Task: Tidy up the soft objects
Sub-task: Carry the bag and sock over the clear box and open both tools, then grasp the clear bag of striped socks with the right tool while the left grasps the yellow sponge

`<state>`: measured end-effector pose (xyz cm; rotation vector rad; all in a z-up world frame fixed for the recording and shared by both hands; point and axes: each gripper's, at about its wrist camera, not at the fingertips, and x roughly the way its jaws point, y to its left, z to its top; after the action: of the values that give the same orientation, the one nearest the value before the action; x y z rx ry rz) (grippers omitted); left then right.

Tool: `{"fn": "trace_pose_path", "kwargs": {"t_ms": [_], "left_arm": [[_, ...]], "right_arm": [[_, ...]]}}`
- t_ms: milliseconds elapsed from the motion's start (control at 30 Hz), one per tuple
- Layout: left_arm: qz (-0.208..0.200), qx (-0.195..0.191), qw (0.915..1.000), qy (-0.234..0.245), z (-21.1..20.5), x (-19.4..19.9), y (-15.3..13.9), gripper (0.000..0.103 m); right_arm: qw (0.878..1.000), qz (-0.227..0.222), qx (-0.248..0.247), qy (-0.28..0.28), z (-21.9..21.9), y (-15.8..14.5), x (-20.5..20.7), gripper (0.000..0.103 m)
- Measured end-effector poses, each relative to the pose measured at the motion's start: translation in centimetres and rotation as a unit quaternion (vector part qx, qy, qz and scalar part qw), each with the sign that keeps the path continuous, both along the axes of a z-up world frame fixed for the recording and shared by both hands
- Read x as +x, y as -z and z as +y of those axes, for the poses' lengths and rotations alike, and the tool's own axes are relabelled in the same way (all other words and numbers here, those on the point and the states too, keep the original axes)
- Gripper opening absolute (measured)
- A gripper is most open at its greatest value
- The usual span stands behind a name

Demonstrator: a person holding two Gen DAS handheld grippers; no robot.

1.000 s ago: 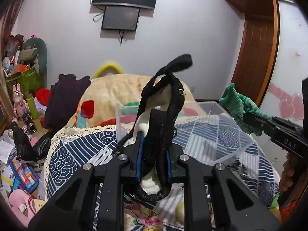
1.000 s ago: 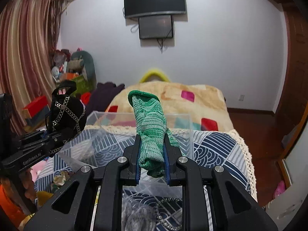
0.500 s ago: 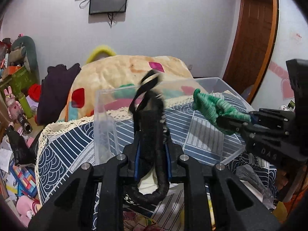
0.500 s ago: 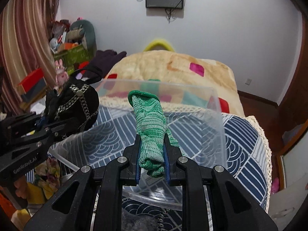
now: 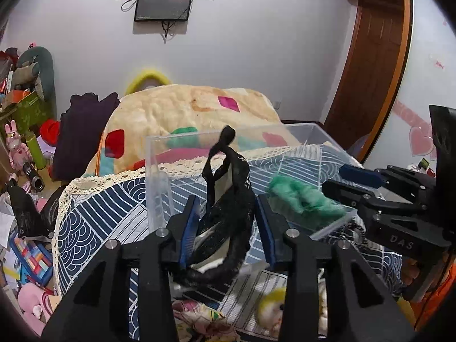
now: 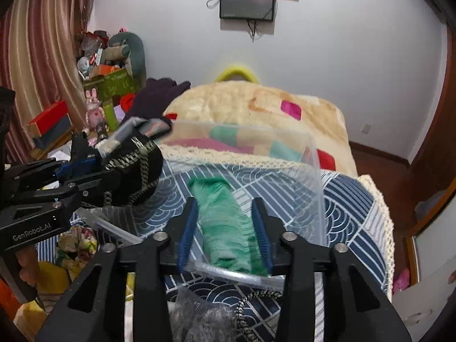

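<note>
A clear plastic bin point(image 5: 159, 171) stands on the blue patterned bedspread point(image 5: 94, 216). My left gripper point(image 5: 228, 219) is open, and the black strappy soft item point(image 5: 230, 208) sits loose between its jaws at the bin's near edge. It also shows in the right wrist view point(image 6: 136, 171). My right gripper point(image 6: 225, 219) is open over the bin point(image 6: 313, 168). The green knitted cloth point(image 6: 228, 222) lies on the bin floor between its jaws; it also shows in the left wrist view point(image 5: 302, 199).
A beige blanket with coloured patches point(image 5: 182, 114) lies beyond the bin. Toys and boxes are piled at the left point(image 5: 25, 131). A grey fuzzy item and a cord point(image 6: 216, 319) lie just in front of the bin. A small doll point(image 5: 273, 305) lies on the bed's near part.
Both grippers moved down to the bin and opened. The green cloth dropped onto the bin floor. The black item has gone slack between the left jaws.
</note>
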<state>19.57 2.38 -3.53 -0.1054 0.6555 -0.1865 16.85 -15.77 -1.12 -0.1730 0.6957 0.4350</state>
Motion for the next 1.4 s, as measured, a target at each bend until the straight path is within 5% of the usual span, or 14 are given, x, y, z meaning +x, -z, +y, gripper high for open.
{"fn": "trace_pose_path", "kwargs": {"t_ms": [167,533,1133,1400], "left_arm": [[-0.033,0.011,0.9994,-0.006,0.2,-2.6,-1.5,0.052],[-0.067,0.018,0.9971,-0.031,1.3,-8.5,-2.5,0.058],[0.005,0.041,0.9973,-0.060,1.4,-12.9,5.1,0.063],[0.023,0.035,0.9968,-0.068,2.3,-14.5,7.3,0.068]], "right_arm": [[0.999,-0.026,0.024,-0.002,-1.0,-1.7,-1.3,0.044],[0.996,-0.072,0.045,-0.001,-2.7,-2.8,-5.4,0.050],[0.996,0.021,0.074,0.034,-4.9,5.0,-8.2,0.050],[0.994,0.045,0.092,0.032,-5.5,6.1,-8.2,0.049]]}}
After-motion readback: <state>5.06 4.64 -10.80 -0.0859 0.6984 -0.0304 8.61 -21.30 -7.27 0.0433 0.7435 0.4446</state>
